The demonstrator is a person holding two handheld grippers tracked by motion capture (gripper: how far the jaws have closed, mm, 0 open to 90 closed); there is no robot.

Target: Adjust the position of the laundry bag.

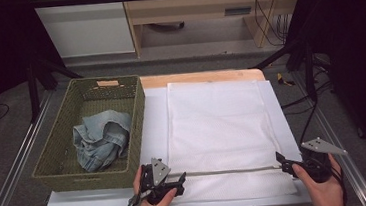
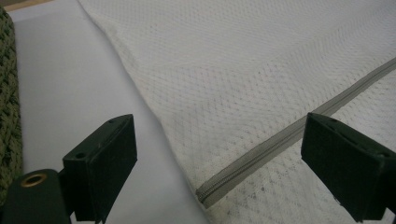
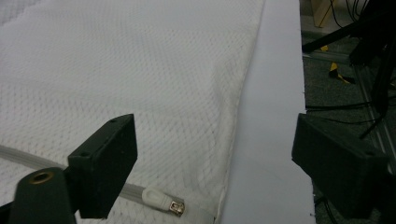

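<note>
A white mesh laundry bag [image 1: 221, 130] is laid flat on the white table [image 1: 155, 120], its grey zipper [image 2: 280, 140] running across the near end (pull tab [image 3: 161, 200] at the right). The left gripper [image 1: 180, 179] and right gripper [image 1: 282, 160] are held released at the zipper's ends, grasping nothing. A basket [image 1: 136, 112] holding jeans [image 1: 101, 137] is placed left.

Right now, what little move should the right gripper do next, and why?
Probably ease the right gripper down and leftward onto the zipper pull, then pinch it. Its jaws stand open with nothing between them, the pull lies at the mesh laundry bag's right edge, and the zipper looks shut.
</note>
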